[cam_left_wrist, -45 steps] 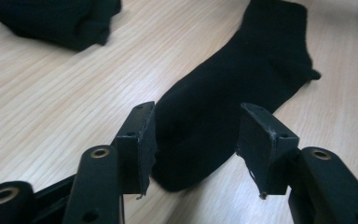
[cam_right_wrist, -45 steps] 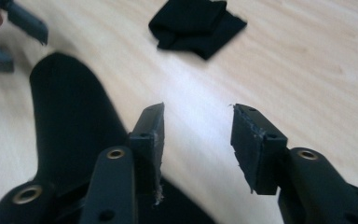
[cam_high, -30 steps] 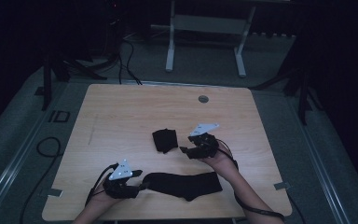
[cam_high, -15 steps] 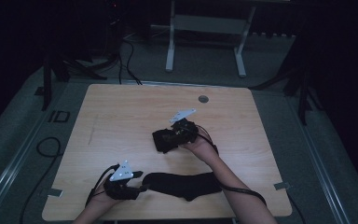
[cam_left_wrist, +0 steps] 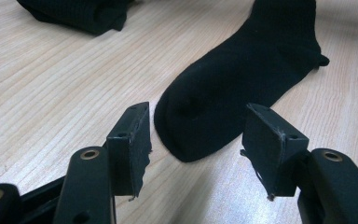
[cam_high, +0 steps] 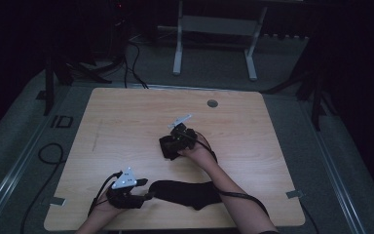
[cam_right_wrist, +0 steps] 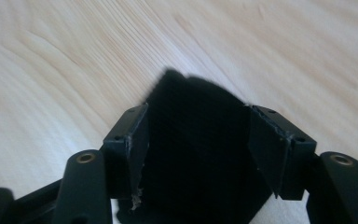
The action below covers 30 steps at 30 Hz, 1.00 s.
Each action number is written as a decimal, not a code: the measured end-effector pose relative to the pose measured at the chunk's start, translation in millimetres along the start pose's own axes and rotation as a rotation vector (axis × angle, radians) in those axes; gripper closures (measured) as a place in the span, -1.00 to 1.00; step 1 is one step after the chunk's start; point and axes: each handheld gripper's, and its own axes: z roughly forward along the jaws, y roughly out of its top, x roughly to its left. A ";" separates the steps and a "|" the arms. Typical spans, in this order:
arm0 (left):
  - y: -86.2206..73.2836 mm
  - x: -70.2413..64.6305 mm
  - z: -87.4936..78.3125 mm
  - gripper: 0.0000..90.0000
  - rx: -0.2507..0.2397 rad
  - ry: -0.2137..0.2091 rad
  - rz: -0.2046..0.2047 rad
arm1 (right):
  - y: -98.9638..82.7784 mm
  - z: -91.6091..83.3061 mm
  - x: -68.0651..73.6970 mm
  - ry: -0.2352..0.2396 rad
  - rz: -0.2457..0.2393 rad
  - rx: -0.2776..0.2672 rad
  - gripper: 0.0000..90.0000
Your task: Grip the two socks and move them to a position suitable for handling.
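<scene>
A black sock (cam_high: 187, 192) lies flat near the table's front edge; its toe end (cam_left_wrist: 200, 121) points at my left gripper (cam_left_wrist: 196, 144), which stands open just short of it. The left gripper (cam_high: 126, 187) sits at the front left of the table. A folded black sock (cam_high: 168, 146) lies at mid-table. My right gripper (cam_high: 177, 141) is over it, open, with the folded sock (cam_right_wrist: 200, 149) lying between its spread fingers (cam_right_wrist: 133, 140).
The wooden table (cam_high: 126, 122) has a round grommet (cam_high: 212, 103) near its far edge. Cables (cam_high: 44, 151) trail on the floor at left. A metal stand (cam_high: 214, 29) is beyond the table.
My right gripper has moved left from the right of the folded sock to straddle it. The left gripper has stayed in place.
</scene>
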 end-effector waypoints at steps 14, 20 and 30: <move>3.7 7.4 -1.0 -0.06 -0.026 0.021 -0.043 | -7.5 1.2 5.6 0.068 -0.012 -0.001 0.71; 10.4 19.1 0.0 -0.06 -0.033 0.080 -0.071 | -10.0 -29.2 9.2 0.105 -0.025 -0.066 0.72; 34.2 31.5 -0.6 -0.06 -0.085 0.115 -0.084 | -27.9 -90.3 16.7 0.276 -0.034 -0.197 0.72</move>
